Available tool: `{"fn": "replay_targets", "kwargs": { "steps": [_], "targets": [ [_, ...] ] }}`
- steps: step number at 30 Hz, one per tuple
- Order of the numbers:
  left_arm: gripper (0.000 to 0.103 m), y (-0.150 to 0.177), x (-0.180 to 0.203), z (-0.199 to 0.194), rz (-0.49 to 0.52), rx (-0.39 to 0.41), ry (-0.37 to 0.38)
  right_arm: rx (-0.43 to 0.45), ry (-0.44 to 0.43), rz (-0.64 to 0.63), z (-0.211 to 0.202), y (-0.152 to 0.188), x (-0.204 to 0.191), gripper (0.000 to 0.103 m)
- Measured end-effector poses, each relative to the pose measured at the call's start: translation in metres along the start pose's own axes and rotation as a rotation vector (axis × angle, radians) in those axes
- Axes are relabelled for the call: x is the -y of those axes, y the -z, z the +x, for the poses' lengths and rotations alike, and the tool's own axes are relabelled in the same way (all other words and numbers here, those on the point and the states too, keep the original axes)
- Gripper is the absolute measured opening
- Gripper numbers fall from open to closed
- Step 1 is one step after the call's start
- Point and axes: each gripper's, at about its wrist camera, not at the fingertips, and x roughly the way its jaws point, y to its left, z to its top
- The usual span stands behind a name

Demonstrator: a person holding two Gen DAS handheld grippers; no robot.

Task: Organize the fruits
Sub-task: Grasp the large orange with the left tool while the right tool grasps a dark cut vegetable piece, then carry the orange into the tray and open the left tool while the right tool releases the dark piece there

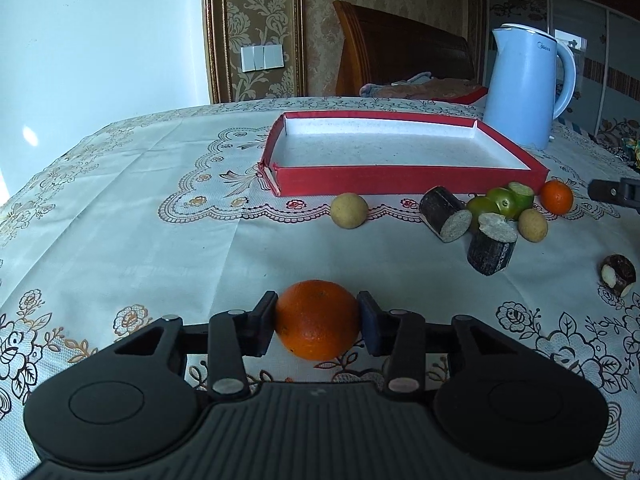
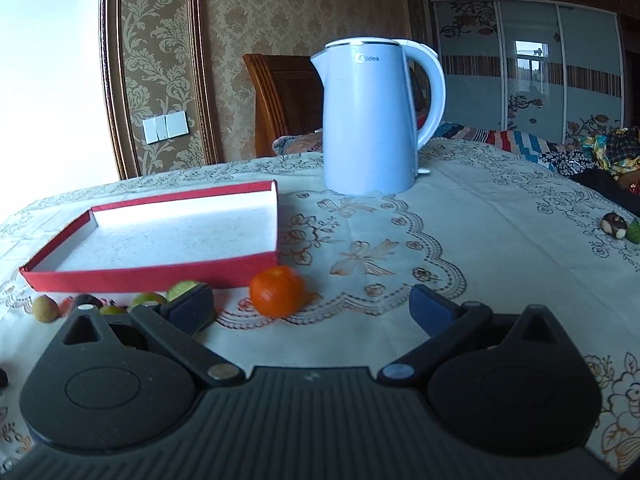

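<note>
My left gripper (image 1: 317, 320) is shut on a large orange (image 1: 317, 319) just above the tablecloth near the front. Ahead stands an empty red tray (image 1: 400, 176) with a white inside. In front of the tray lie a yellowish round fruit (image 1: 349, 210), two dark sugarcane pieces (image 1: 445, 213), green fruits (image 1: 500, 200) and a small tangerine (image 1: 557, 197). My right gripper (image 2: 312, 304) is open and empty. The small tangerine (image 2: 276, 291) lies just beyond its fingers, left of centre, by the red tray's (image 2: 160, 268) near corner.
A light blue electric kettle (image 2: 366, 120) stands behind the tray to the right. A dark chestnut-like piece (image 1: 618, 274) lies at the right; it also shows in the right wrist view (image 2: 614, 224) beside a green fruit (image 2: 634, 231). A wooden chair stands behind the table.
</note>
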Motion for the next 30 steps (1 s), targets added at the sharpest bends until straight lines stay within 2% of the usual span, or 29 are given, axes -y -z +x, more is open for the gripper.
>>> {"fn": "replay_targets", "kwargs": {
  "steps": [4, 7, 11, 16, 19, 21, 22, 24, 30],
  "targets": [
    [0.042, -0.007, -0.002, 0.006, -0.017, -0.011, -0.003, -0.059, -0.031, 0.047, -0.004, 0.008, 0.029, 0.103],
    [0.042, -0.011, -0.003, 0.008, -0.025, -0.013, -0.002, -0.092, -0.086, 0.062, -0.009, 0.012, 0.039, 0.097],
    [0.042, -0.012, -0.001, 0.006, -0.013, -0.007, -0.01, -0.125, -0.193, 0.036, -0.023, 0.018, 0.034, 0.096],
    [0.042, -0.014, -0.001, 0.006, -0.014, -0.01, -0.004, -0.15, -0.244, -0.08, -0.031, 0.028, 0.012, 0.088],
    [0.042, -0.014, 0.0, 0.005, -0.011, -0.007, -0.002, -0.16, -0.252, -0.124, -0.031, 0.033, -0.002, 0.077],
    [0.042, -0.015, 0.001, 0.005, -0.009, -0.006, -0.004, -0.177, -0.231, -0.142, -0.03, 0.036, -0.01, 0.058],
    [0.042, -0.015, 0.001, 0.006, -0.009, -0.006, -0.003, -0.177, -0.207, -0.153, -0.029, 0.038, -0.014, 0.055],
    [0.042, -0.016, 0.002, 0.006, -0.007, -0.006, 0.002, -0.158, -0.182, -0.175, -0.03, 0.041, -0.018, 0.041],
    [0.042, -0.024, 0.005, 0.009, 0.0, -0.001, 0.007, -0.156, -0.183, -0.155, -0.028, 0.036, -0.017, 0.04]
  ]
}}
